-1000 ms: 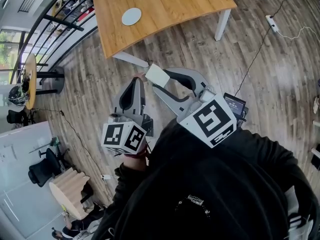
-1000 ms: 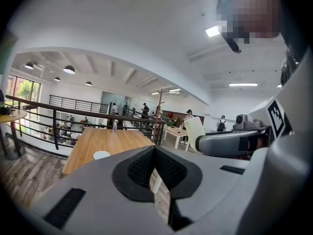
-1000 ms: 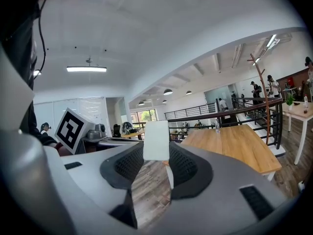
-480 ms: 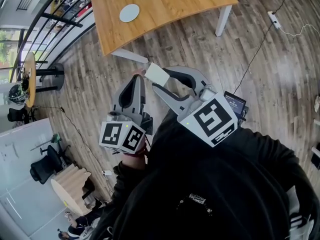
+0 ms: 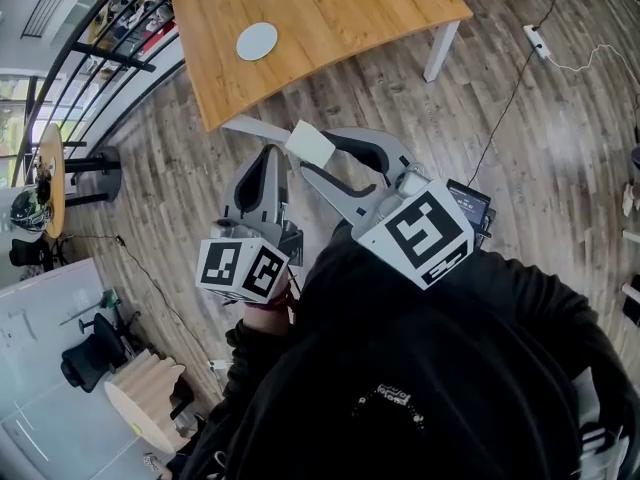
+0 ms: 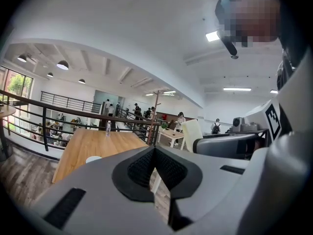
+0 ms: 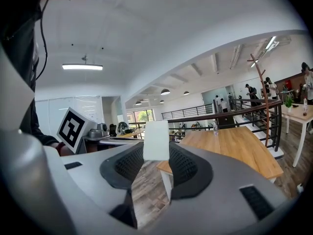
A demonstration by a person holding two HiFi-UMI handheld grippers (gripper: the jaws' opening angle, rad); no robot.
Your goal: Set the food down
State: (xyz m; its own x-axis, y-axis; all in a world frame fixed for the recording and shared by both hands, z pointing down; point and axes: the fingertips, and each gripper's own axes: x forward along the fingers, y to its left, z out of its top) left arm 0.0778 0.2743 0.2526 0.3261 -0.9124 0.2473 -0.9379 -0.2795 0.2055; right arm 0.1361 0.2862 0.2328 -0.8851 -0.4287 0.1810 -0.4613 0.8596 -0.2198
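Jaws of right gripper (image 7: 157, 164) clamped on pale flat block (image 7: 156, 140), upright between the pads. Just ahead, wooden table (image 7: 234, 148); railing (image 7: 234, 112) beyond. Far left, marker cube (image 7: 74, 128).

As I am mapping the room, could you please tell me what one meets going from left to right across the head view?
Small round table → left tool → white food block → white table leg → power strip.

A wooden table (image 5: 340, 13) stands on the plank floor (image 5: 560, 168) — a round white plate (image 5: 257, 40) lies on it.
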